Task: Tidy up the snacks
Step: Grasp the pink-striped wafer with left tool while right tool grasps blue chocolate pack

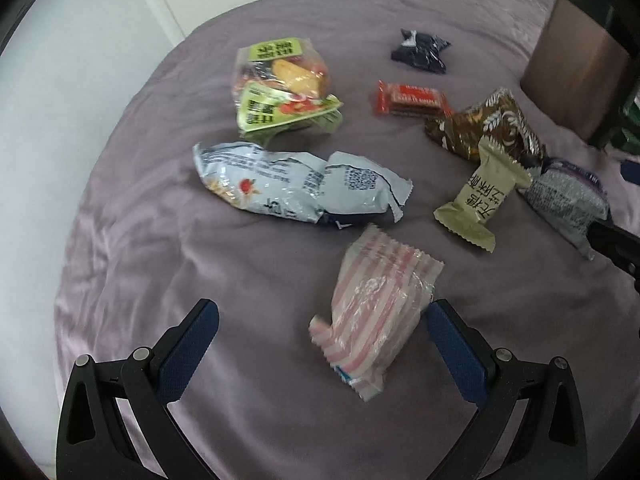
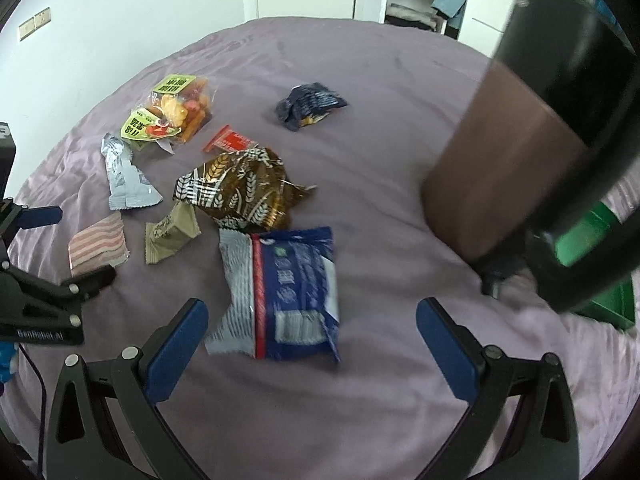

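The left tongs [image 1: 320, 340] stood apart around the striped packet [image 1: 372, 316] (on the bed [image 1: 280, 400]); the right tongs [image 2: 312, 336] gaped over the blue packet [image 2: 288, 292].

The left claw [image 1: 322, 320] is spread wide above the bed [image 1: 160, 240]. A pink-striped packet [image 1: 372, 312] lies between its fingers, against the right one.

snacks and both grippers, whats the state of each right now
left hand-held gripper: open, empty, pink striped pack partly between its fingers
right hand-held gripper: open, empty, over the blue pack
pink striped pack: sealed, lying flat
blue pack: sealed, flat on the purple cover
brown wheat pack: crumpled, overlapping the red bar
red bar: wrapped, flat
beige pack: sealed
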The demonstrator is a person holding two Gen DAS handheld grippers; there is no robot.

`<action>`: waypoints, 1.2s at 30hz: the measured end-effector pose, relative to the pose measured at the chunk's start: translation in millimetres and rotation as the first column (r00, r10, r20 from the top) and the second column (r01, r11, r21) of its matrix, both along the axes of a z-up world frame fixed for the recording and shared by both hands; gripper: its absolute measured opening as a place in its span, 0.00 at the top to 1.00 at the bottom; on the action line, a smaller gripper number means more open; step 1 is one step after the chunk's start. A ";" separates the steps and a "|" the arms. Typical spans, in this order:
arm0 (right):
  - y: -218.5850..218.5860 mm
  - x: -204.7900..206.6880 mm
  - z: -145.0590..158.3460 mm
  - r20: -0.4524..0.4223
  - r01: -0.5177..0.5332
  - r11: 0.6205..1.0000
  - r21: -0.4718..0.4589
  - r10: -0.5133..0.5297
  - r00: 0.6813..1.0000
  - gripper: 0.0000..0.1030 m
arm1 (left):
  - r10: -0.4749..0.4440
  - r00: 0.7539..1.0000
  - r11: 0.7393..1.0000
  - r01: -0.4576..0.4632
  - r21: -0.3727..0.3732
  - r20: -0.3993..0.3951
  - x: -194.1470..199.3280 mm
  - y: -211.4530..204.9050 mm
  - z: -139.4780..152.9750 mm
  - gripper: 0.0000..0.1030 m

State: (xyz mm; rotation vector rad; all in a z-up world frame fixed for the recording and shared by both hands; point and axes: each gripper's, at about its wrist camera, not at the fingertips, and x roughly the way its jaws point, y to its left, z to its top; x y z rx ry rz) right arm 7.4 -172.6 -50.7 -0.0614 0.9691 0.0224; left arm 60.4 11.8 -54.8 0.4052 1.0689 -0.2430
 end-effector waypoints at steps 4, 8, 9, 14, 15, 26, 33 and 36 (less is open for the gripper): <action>5.6 17.7 -13.8 -0.032 -0.006 1.000 0.023 0.006 0.999 0.00 | -0.017 1.000 1.000 0.018 0.011 -0.016 8.8 -3.6 -7.0 0.01; 8.8 28.9 -21.6 -0.051 -0.014 0.999 0.044 0.016 0.999 0.00 | -0.027 0.999 1.000 0.028 0.012 -0.045 17.7 -5.0 -14.7 0.01; 9.7 31.9 -23.6 -0.056 -0.018 0.999 0.050 0.021 0.998 0.00 | -0.030 0.998 0.999 0.031 0.014 -0.054 20.9 -4.7 -16.4 0.01; 12.0 42.7 -29.9 -0.083 -0.037 0.997 0.070 0.042 0.996 0.00 | -0.018 0.993 0.999 0.014 -0.035 -0.119 30.2 2.6 -24.6 0.01; 12.0 44.8 -30.4 -0.086 -0.039 0.997 0.071 0.045 0.995 0.00 | -0.015 0.992 0.999 0.009 -0.045 -0.125 32.1 4.7 -25.1 0.01; 7.9 38.4 -26.6 -0.099 -0.063 0.992 0.107 0.074 0.992 0.00 | -0.047 0.987 0.999 0.046 -0.014 -0.153 41.0 2.0 -23.1 0.02; 5.9 33.2 -24.2 -0.093 -0.087 0.988 0.129 0.099 0.991 0.13 | -0.099 0.988 0.995 0.099 -0.004 -0.115 29.1 -25.0 -13.7 0.48; 5.7 29.9 -24.1 -0.089 -0.103 0.984 0.145 0.117 0.989 0.14 | -0.097 0.989 0.995 0.096 -0.015 -0.108 28.8 -27.0 -9.3 0.66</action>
